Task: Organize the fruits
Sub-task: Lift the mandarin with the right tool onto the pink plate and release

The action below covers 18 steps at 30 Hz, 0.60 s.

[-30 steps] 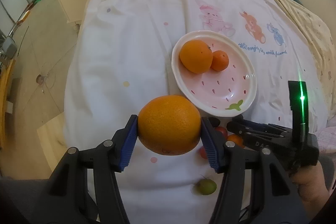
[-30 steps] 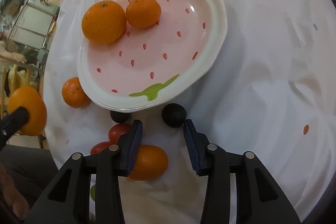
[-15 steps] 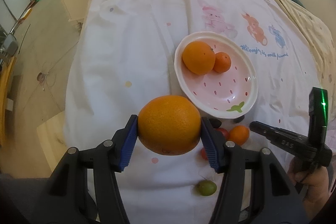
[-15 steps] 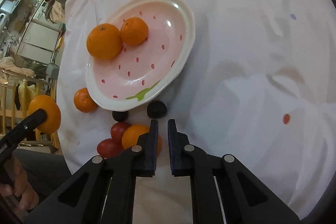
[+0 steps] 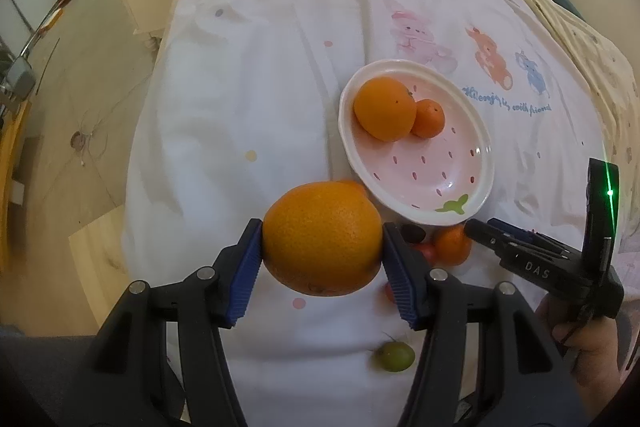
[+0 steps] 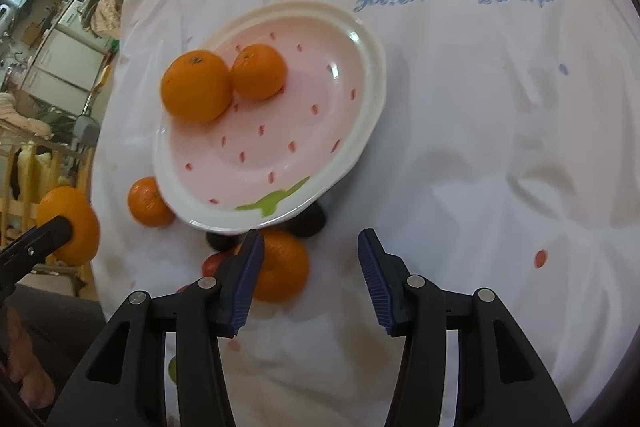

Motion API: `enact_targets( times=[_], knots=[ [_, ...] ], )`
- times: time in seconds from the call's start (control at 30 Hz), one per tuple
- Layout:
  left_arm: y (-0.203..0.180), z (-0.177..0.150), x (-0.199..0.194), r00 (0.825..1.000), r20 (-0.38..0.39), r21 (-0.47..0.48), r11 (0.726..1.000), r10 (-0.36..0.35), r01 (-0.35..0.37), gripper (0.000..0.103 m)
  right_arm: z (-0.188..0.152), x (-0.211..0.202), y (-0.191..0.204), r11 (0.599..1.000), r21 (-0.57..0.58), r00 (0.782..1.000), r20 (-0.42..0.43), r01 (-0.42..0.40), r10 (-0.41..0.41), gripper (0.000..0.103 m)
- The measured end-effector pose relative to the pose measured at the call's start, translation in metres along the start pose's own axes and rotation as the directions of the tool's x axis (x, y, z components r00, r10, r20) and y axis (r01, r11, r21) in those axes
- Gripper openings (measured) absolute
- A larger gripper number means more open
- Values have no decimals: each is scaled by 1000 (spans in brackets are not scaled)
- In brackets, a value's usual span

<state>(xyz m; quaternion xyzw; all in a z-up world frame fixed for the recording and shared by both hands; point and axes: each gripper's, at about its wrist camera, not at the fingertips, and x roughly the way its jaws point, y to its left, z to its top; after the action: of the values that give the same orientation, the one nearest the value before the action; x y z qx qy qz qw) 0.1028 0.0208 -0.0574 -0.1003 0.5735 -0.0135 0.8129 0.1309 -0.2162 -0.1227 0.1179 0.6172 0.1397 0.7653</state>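
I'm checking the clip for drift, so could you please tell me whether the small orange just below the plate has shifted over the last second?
Yes. The small orange sat left of the dark fruit near the plate rim; now it lies directly below it, beside the right claw, which has just opened.

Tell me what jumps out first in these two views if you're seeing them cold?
The big orange clamped in the left gripper, held above the white cloth, fills the left wrist view. Behind it, the pink strawberry plate holds two oranges touching near its far left rim. The right gripper, jaws just opened and empty, hangs over loose fruit at the plate's near edge.
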Motion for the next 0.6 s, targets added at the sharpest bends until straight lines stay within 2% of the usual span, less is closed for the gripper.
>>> enact_targets(
  times=[0.23, 0.33, 0.4, 0.6],
  knots=[
    [-6, -1, 1, 1000, 5, 23, 1000, 1, -1, 54, -10, 4, 6, 990, 39, 988, -63, -136, 138, 52],
    [-9, -1, 3, 1000, 4, 34, 999, 6, -6, 54, -12, 18, 10, 995, 32, 990, -96, -99, 101, 52],
    [-10, -1, 3, 1000, 4, 34, 999, 8, -8, 54, -11, 23, 11, 996, 24, 991, -104, -85, 87, 48],
    [-5, -1, -1, 1000, 14, 14, 1000, 12, -12, 54, -19, -2, 6, 993, 25, 990, -72, -116, 117, 46]
  ],
)
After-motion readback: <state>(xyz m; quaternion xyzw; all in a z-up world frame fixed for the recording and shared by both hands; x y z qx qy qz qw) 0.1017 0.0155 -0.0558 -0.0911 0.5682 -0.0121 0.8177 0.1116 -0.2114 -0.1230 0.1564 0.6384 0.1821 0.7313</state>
